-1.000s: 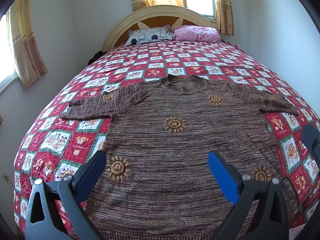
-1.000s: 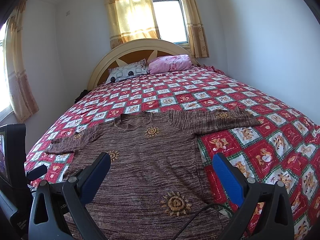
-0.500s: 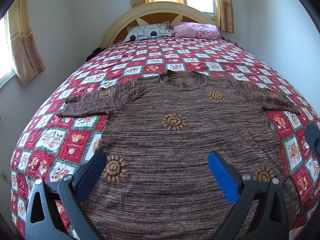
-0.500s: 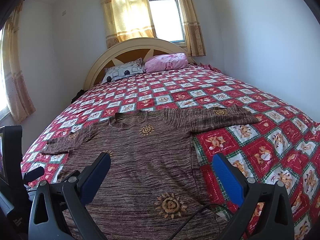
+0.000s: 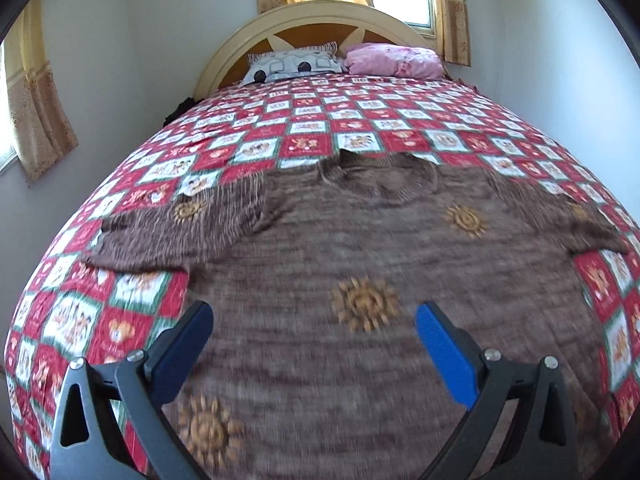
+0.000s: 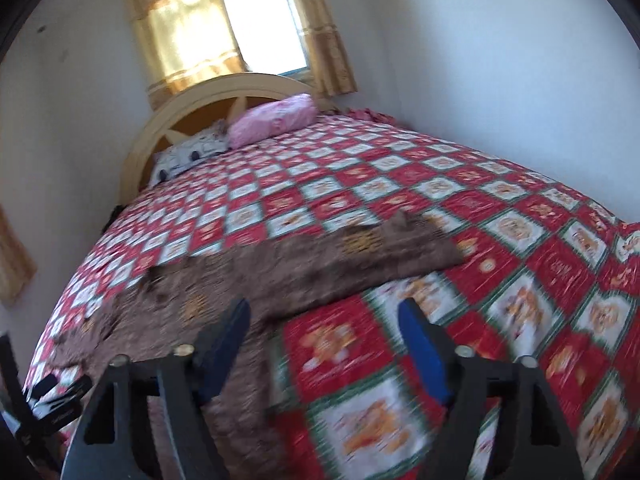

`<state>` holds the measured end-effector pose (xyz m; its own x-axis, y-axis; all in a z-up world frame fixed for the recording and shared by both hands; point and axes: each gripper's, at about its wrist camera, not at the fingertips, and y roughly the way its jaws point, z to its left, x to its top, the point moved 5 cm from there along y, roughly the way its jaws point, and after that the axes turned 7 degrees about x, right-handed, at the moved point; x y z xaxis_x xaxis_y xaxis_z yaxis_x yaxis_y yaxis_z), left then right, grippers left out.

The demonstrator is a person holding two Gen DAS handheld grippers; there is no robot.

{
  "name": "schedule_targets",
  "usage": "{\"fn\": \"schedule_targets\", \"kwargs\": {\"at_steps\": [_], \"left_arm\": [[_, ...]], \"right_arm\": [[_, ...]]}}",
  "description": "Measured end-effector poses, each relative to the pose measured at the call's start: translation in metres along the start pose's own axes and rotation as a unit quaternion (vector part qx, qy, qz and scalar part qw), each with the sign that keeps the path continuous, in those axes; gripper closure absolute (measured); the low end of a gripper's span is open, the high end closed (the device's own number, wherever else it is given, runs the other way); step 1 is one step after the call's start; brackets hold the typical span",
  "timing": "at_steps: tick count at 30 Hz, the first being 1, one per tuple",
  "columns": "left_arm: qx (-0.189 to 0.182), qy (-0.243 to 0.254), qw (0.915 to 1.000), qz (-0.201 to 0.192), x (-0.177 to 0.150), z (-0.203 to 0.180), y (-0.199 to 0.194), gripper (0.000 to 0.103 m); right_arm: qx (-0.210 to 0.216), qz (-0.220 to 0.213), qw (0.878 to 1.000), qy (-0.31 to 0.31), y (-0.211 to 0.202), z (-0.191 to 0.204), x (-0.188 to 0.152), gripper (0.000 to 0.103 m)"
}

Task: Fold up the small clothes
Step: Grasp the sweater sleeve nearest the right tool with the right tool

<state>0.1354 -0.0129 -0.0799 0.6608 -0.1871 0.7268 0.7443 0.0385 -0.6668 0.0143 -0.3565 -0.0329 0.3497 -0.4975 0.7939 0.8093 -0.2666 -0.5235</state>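
Note:
A brown knitted sweater (image 5: 360,264) with orange sun patterns lies flat, face up, on the bed, both sleeves spread sideways. My left gripper (image 5: 314,344) hovers open over its lower body, nothing between the blue pads. In the right wrist view the sweater (image 6: 280,268) lies to the left, its right sleeve (image 6: 400,248) stretching across the quilt. My right gripper (image 6: 324,340) hangs over the sweater's right side edge and the quilt below that sleeve; its jaws are closing, with nothing pressed between them. The picture is blurred by motion.
The bed carries a red, white and green checked quilt (image 5: 320,120). Two pillows, one patterned (image 5: 292,64) and one pink (image 5: 392,60), lie by the arched headboard. Walls stand close on both sides. The other gripper's dark body (image 6: 40,404) shows at the lower left of the right wrist view.
Both grippers moved forward over the sweater toward the headboard. The right one swung right toward the sleeve, rolled, and its jaws narrowed. The left one stayed wide open.

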Motion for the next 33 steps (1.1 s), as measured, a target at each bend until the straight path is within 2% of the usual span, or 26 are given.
{"fn": "schedule_targets", "kwargs": {"at_steps": [3,5,7,9,10,11,13,17,20,24,27,29,31,33], "left_arm": [[-0.006,-0.005,1.0,0.004,0.001,0.0,0.015,0.0],[-0.002,-0.01,0.9999,0.009,-0.002,0.003,0.025,0.0],[0.003,-0.016,0.9996,0.022,-0.005,0.005,0.038,0.0],[0.007,-0.032,0.9988,0.036,-0.01,0.01,0.05,0.0],[0.008,-0.041,0.9983,0.041,-0.013,0.013,0.054,0.0],[0.009,-0.05,0.9977,0.046,-0.015,0.016,0.059,0.0],[0.007,-0.064,0.9959,0.063,-0.018,0.02,0.068,0.0],[-0.007,-0.086,0.9923,0.089,-0.021,0.023,0.08,0.0],[0.003,-0.071,0.9936,0.087,-0.023,0.017,0.078,0.0],[0.005,-0.068,0.9939,0.087,-0.023,0.016,0.079,0.0],[0.002,-0.07,0.9937,0.087,-0.023,0.017,0.079,0.0],[0.002,-0.07,0.9938,0.087,-0.023,0.017,0.079,0.0],[0.001,-0.072,0.9936,0.087,-0.023,0.017,0.079,0.0],[-0.002,-0.073,0.9934,0.088,-0.023,0.017,0.08,0.0]], "right_arm": [[0.003,0.027,0.999,0.046,0.04,-0.056,0.037,0.029],[-0.007,0.039,0.996,0.084,0.065,-0.095,0.053,0.029],[-0.015,0.054,0.994,0.097,0.091,-0.12,0.063,0.03],[-0.042,0.074,0.992,0.092,0.118,-0.14,0.067,0.046],[-0.051,0.086,0.991,0.088,0.13,-0.147,0.068,0.058],[-0.055,0.1,0.99,0.088,0.142,-0.154,0.067,0.062],[-0.059,0.114,0.987,0.095,0.162,-0.164,0.064,0.062],[-0.064,0.108,0.989,0.082,0.18,-0.162,0.067,0.062],[-0.072,0.12,0.988,0.068,0.191,-0.158,0.065,0.062],[-0.1,0.137,0.985,0.008,0.2,-0.149,0.06,0.062],[-0.1,0.141,0.985,0.003,0.2,-0.149,0.06,0.064],[-0.1,0.141,0.985,0.003,0.198,-0.15,0.061,0.078],[-0.087,0.139,0.986,0.016,0.194,-0.149,0.062,0.088],[-0.071,0.138,0.987,0.038,0.189,-0.147,0.066,0.092]]}}
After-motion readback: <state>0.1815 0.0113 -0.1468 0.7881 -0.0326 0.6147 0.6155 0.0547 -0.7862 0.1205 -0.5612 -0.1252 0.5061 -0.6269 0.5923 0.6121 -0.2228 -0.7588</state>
